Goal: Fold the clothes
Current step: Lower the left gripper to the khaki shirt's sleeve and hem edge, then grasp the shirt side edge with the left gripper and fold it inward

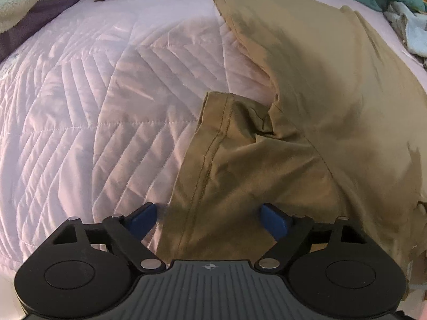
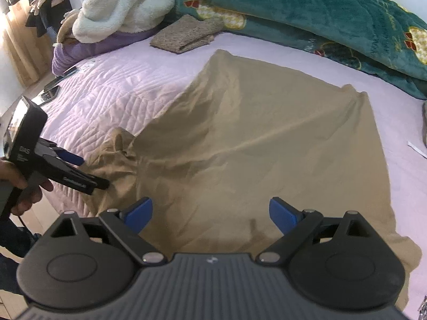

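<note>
A: Status of the tan, thin-fabric short-sleeved shirt [image 2: 267, 144]?

B: Spread over the pale pink quilted bedspread [image 1: 80, 106], body mostly flat with diagonal creases. The near sleeve [image 1: 226, 146] is rumpled at the shoulder seam. No fold visible on the body yet, so I judge the task early: the shirt is laid out, folding proper not begun.

A: Left gripper [image 1: 208, 213]?

B: Jaws spread, straddling the sleeve cloth. The blue pads sit either side of the fabric; I see no pinch. In the right wrist view it [image 2: 88, 173] sits low over that sleeve, held by a person's hand [image 2: 18, 184].

A: Right gripper [image 2: 210, 212]?

B: Jaws spread wide over the shirt's near edge, nothing between the pads.

A: Anything already done?

B: A brown knitted garment [image 2: 184, 36] lies folded at the far side, near the teal floral blanket [image 2: 333, 21]. Possibly an earlier item; cannot confirm.

A: Remaining?

B: Judgement: grasp the sleeve, bring it inward, then fold the body.
</note>
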